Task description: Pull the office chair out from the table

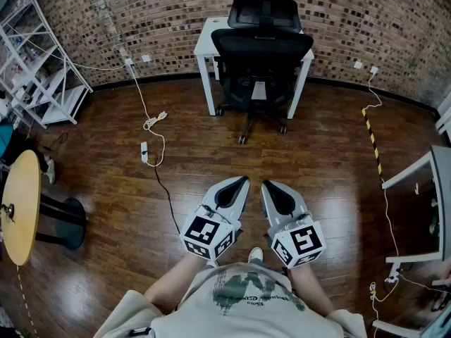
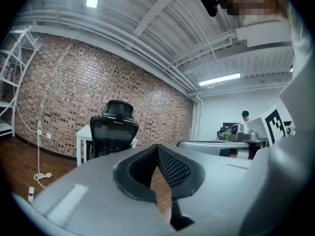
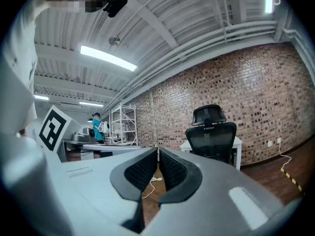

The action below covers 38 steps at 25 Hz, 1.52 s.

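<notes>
A black mesh office chair point(image 1: 262, 55) with a headrest is pushed in under a small white table point(image 1: 206, 44) against the brick wall, its back towards me. The chair point(image 2: 113, 132) also shows in the left gripper view, and the chair point(image 3: 212, 137) in the right gripper view. Both grippers are held level side by side close to my body, well short of the chair. My left gripper point(image 1: 242, 180) is shut with nothing in it, and so is my right gripper point(image 1: 268, 184).
A white cable and power strip point(image 1: 144, 152) lie on the wood floor at left. A round wooden table point(image 1: 20, 206) stands at far left, white shelving point(image 1: 39, 62) behind it. A grey desk point(image 1: 430, 189) and yellow-black floor tape point(image 1: 372, 139) are at right.
</notes>
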### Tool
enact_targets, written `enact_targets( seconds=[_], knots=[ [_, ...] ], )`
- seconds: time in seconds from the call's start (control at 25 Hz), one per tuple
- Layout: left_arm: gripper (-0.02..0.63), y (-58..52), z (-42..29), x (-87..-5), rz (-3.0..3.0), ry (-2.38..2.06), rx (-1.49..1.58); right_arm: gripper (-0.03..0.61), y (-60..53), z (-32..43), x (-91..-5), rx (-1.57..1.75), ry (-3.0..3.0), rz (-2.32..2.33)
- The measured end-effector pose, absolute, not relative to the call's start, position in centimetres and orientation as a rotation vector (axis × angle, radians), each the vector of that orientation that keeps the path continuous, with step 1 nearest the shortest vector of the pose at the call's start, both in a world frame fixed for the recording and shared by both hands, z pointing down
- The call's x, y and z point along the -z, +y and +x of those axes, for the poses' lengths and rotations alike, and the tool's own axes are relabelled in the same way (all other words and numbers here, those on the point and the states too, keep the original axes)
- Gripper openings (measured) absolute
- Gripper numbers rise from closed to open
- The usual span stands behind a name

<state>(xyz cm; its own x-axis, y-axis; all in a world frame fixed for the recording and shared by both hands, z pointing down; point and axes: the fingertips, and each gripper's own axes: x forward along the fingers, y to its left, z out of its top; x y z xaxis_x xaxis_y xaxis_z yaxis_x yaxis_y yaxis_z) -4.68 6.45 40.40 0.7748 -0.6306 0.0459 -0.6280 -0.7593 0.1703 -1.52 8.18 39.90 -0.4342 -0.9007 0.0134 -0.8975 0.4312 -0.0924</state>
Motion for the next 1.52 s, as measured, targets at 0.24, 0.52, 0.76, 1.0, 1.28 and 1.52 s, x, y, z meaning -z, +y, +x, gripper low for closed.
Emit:
enact_targets(
  seconds=[0.24,0.52,0.76,1.0,1.28,1.52],
  knots=[
    [0.012,4.6,0.5,-40.6,2.783,-0.987,0.010,0.002,6.5,3.7,-39.9,0.135,2.622,-1.634],
    [0.014,1.5,2.9,-40.7,2.771,-1.101,-0.061,0.008,3.9,7.2,-39.7,0.141,2.636,-1.564],
    [0.014,-1.1,2.9,-40.3,2.760,-1.132,-0.040,0.012,1.0,7.8,-39.6,0.140,2.653,-1.537],
    [0.014,-5.8,4.1,-41.0,2.750,-1.094,0.014,0.027,-2.8,8.3,-40.2,0.118,2.678,-1.562],
    [0.014,-12.0,4.4,-39.7,2.769,-1.009,0.044,0.028,-9.0,7.8,-39.2,0.120,2.663,-1.626],
    [0.014,-17.8,4.2,-39.3,2.778,-0.949,0.072,0.041,-14.4,7.5,-38.6,0.097,2.647,-1.694]
  ],
)
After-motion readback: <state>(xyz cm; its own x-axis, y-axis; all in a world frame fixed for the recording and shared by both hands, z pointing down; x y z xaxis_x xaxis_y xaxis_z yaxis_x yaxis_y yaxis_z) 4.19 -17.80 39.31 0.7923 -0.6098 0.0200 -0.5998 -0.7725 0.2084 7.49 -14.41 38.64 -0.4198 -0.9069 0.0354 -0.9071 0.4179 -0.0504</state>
